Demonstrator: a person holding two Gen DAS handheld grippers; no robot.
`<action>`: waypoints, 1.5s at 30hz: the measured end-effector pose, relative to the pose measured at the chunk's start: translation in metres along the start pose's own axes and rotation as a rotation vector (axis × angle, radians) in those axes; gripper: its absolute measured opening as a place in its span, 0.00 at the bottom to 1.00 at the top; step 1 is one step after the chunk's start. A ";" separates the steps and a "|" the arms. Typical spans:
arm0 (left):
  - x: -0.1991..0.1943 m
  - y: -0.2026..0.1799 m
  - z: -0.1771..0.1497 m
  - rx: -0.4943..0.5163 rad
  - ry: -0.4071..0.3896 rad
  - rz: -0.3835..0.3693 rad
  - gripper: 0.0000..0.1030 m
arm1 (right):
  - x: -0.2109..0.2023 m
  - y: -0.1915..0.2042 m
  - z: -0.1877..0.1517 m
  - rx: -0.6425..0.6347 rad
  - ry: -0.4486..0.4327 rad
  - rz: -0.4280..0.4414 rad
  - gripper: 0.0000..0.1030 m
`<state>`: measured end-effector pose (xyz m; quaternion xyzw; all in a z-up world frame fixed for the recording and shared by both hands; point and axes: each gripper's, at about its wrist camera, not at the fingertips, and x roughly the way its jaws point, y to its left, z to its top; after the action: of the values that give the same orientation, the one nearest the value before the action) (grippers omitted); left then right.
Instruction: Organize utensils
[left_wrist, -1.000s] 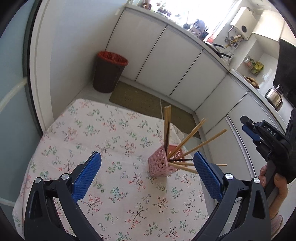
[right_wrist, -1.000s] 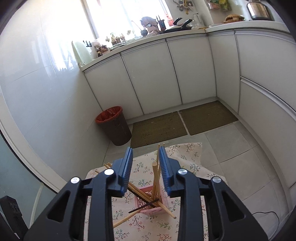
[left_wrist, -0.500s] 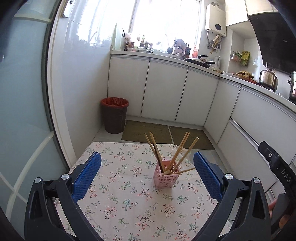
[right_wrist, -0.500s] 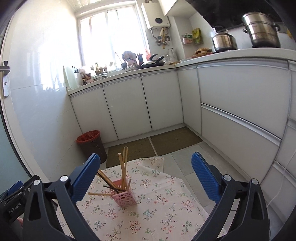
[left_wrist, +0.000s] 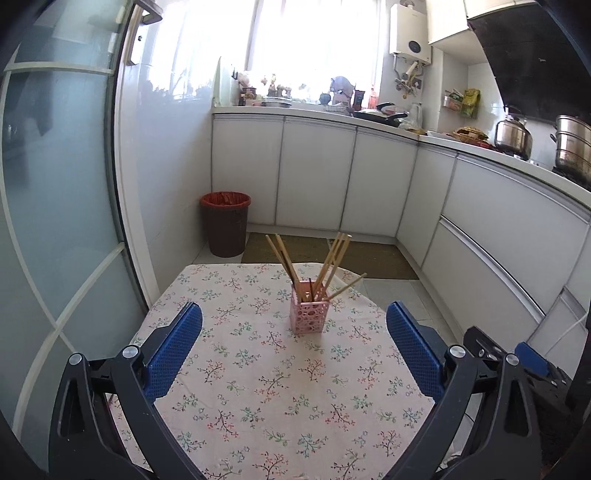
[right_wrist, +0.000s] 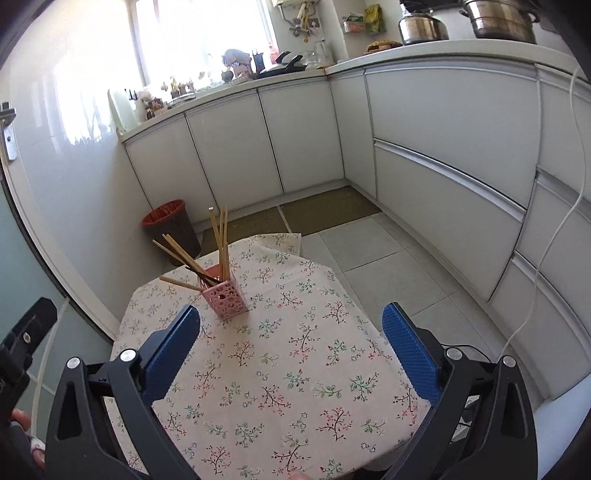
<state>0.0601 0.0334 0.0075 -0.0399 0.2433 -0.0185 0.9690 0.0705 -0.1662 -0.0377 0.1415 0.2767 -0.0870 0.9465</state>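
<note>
A pink lattice utensil holder (left_wrist: 309, 316) stands upright on the floral tablecloth (left_wrist: 266, 384), toward the far side. Several wooden chopsticks (left_wrist: 332, 258) fan out of it, with one dark stick among them. My left gripper (left_wrist: 293, 341) is open and empty, back from the holder over the near half of the table. In the right wrist view the holder (right_wrist: 224, 298) sits at the far left of the tablecloth (right_wrist: 280, 373), with the chopsticks (right_wrist: 218, 236) leaning left and up. My right gripper (right_wrist: 291, 341) is open and empty, well short of the holder.
A brown bin with a red liner (left_wrist: 225, 227) stands on the floor beyond the table. White cabinets (left_wrist: 317, 173) run along the back and right. Mats (left_wrist: 373, 258) lie on the tiled floor. A glass door (left_wrist: 55, 221) is at the left.
Both grippers have drawn back and down from the holder. The right gripper, nearly closed around chopsticks a second ago, has opened wide. The chopsticks stand in the holder.
</note>
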 end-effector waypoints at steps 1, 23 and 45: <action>-0.005 -0.002 -0.002 0.010 -0.014 0.010 0.93 | -0.005 0.000 -0.002 -0.005 -0.013 -0.001 0.93; -0.019 -0.024 -0.008 0.084 -0.049 0.109 0.93 | -0.042 -0.001 -0.001 -0.015 -0.114 -0.031 0.93; -0.018 -0.020 -0.008 0.069 -0.034 0.101 0.93 | -0.043 -0.001 -0.001 -0.010 -0.102 -0.020 0.93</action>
<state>0.0403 0.0141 0.0109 0.0055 0.2276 0.0225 0.9735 0.0342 -0.1630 -0.0152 0.1294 0.2297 -0.1022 0.9592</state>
